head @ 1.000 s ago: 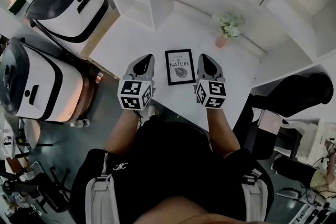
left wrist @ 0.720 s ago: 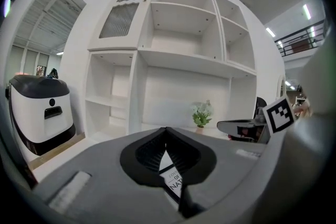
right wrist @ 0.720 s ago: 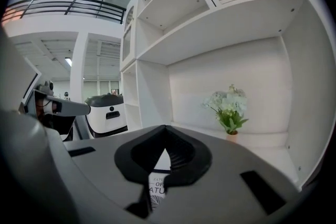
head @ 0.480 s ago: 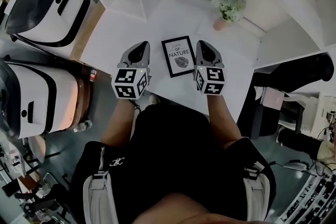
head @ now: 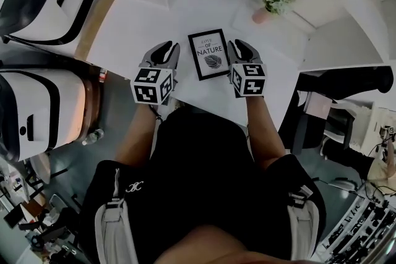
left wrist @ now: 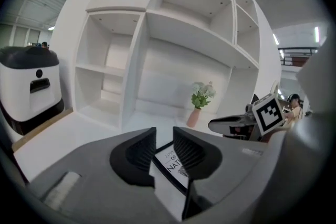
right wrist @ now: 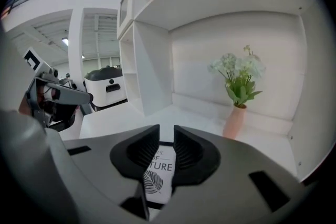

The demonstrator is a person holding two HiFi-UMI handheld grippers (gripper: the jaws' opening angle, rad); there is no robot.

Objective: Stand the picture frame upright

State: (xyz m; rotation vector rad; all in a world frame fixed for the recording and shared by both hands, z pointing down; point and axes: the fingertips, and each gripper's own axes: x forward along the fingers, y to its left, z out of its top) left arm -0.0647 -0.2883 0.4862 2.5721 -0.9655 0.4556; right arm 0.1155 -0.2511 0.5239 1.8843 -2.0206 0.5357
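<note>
Picture frame [head: 208, 54] flat, whole in head view

- The left tool [head: 164, 51] reaches forward and tilts downward; its jaws have just been opening, a narrow gap, nothing between.
- The right tool [head: 239, 48] mirrors it, jaws likewise just opening, empty.
</note>
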